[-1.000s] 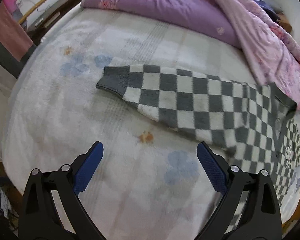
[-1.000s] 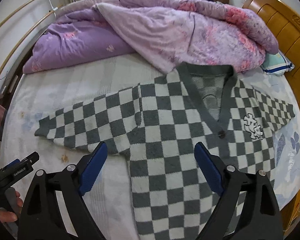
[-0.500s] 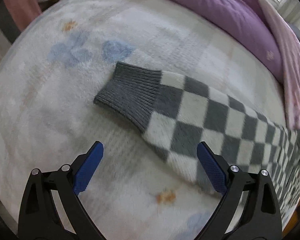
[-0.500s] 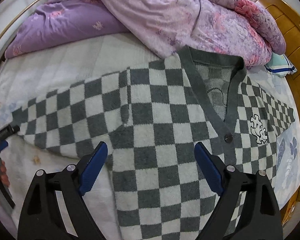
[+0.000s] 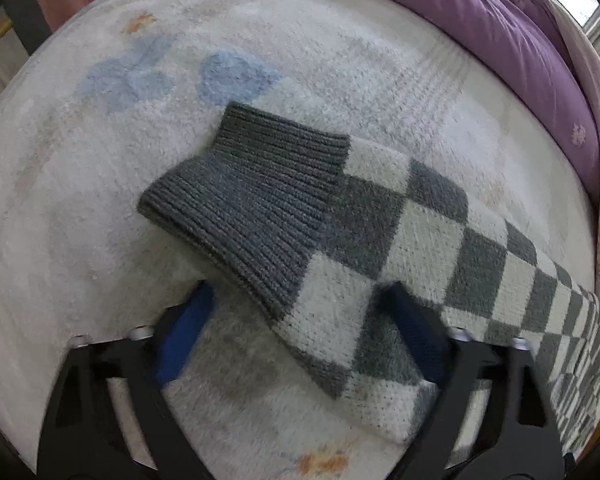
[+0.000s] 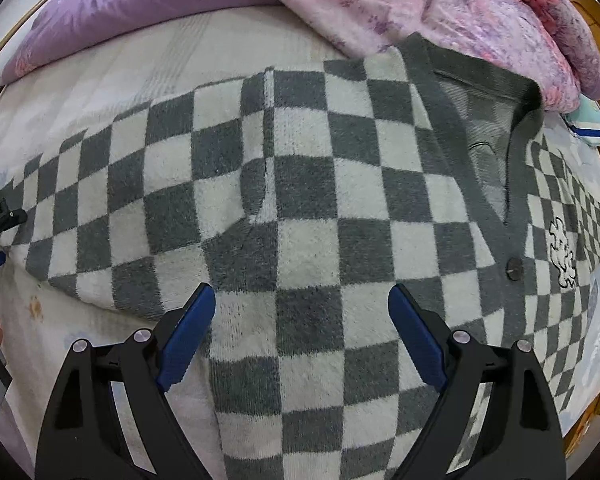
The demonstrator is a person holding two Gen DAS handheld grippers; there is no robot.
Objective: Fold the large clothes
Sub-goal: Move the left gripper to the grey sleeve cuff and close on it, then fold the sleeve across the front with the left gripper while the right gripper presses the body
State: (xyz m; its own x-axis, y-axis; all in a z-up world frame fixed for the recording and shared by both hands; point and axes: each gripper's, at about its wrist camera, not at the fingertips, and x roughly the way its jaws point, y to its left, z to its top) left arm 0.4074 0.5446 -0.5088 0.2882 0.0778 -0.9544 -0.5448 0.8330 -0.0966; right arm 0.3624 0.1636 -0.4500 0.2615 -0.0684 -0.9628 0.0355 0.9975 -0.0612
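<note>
Cardigan: grey/white check knit, lies flat, front up, on white fleece bed sheet; V-neck toward purple quilt, one dark button and a white embroidered motif on the chest
Sleeve: stretched out sideways over the sheet, ends in a plain grey ribbed cuff
L gripper: jaws wide apart, low over sleeve just behind cuff; one blue pad over bare sheet, other pad over check knit; contact w/ fabric can't be told
R gripper: jaws wide apart, nothing between them, above cardigan body near the underarm
Sheet: pale blue and orange flower prints
Pillow: part-visible beside the collar, under quilt edge
</note>
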